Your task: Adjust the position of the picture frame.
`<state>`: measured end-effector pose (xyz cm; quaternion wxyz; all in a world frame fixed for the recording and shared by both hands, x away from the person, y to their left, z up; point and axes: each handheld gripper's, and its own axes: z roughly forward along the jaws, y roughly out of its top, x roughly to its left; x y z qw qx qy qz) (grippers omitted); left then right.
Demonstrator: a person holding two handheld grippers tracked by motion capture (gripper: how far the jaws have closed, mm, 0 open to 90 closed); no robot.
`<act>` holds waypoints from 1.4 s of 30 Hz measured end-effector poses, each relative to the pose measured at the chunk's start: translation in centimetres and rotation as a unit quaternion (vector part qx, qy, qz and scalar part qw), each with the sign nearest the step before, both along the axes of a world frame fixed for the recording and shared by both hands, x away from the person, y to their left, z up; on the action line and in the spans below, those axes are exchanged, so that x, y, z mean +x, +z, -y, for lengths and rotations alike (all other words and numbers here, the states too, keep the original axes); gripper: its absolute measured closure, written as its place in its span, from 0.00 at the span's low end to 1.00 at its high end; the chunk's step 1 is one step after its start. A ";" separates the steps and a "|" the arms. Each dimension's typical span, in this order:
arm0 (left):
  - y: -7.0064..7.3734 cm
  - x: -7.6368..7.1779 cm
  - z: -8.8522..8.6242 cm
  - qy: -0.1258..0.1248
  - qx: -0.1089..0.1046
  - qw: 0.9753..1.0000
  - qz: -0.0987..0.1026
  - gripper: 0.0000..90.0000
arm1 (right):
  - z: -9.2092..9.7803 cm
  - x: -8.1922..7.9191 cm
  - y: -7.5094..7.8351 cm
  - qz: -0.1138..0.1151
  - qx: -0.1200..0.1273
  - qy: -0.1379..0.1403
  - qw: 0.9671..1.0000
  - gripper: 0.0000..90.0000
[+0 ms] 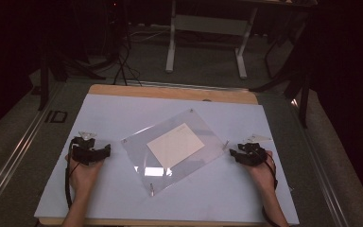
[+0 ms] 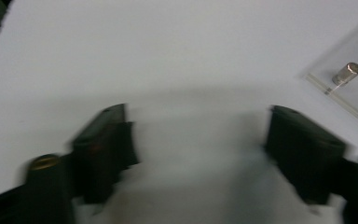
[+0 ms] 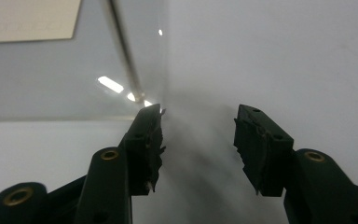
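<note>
Both grippers rest on the white tabletop [image 1: 123, 198] with jaws spread and nothing between them: the left gripper [image 1: 90, 150] well left of a clear acrylic frame [image 1: 175, 149], the right gripper [image 1: 246, 153] just beside its right corner. That frame lies flat at mid-table, turned askew, with a cream card [image 1: 175, 145] inside. A metal standoff [image 2: 347, 73] rises from the frame's near corner in the left gripper view.
</note>
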<state>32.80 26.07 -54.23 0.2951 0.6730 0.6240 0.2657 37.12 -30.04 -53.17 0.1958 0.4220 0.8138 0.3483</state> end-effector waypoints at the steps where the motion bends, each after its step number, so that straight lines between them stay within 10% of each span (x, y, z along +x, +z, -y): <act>1: 0.1 -0.1 -0.2 -0.003 -0.002 1.000 0.000 0.45 | 0.0 -0.1 0.0 0.001 0.004 0.008 1.000 0.56; 7: 0.9 -1.1 0.1 -0.063 -0.032 0.997 0.033 0.52 | -0.1 -0.3 0.2 0.010 0.015 0.024 1.000 0.55; 14: 1.7 -2.1 1.1 -0.150 -0.080 0.984 0.058 0.57 | -0.6 -0.3 0.4 0.018 0.031 0.039 0.999 0.53; 24: 2.7 -3.4 3.5 -0.237 -0.092 0.965 0.071 0.60 | -2.0 0.3 0.7 0.029 0.047 0.035 0.998 0.63; 25: 2.9 -4.0 4.6 -0.265 -0.087 0.957 0.077 0.60 | -2.3 0.5 0.7 0.032 0.050 0.033 0.998 0.67; 42: 2.8 -7.4 8.6 -0.394 -0.070 0.914 0.057 0.68 | -3.2 1.1 0.4 0.028 0.056 0.039 0.997 0.94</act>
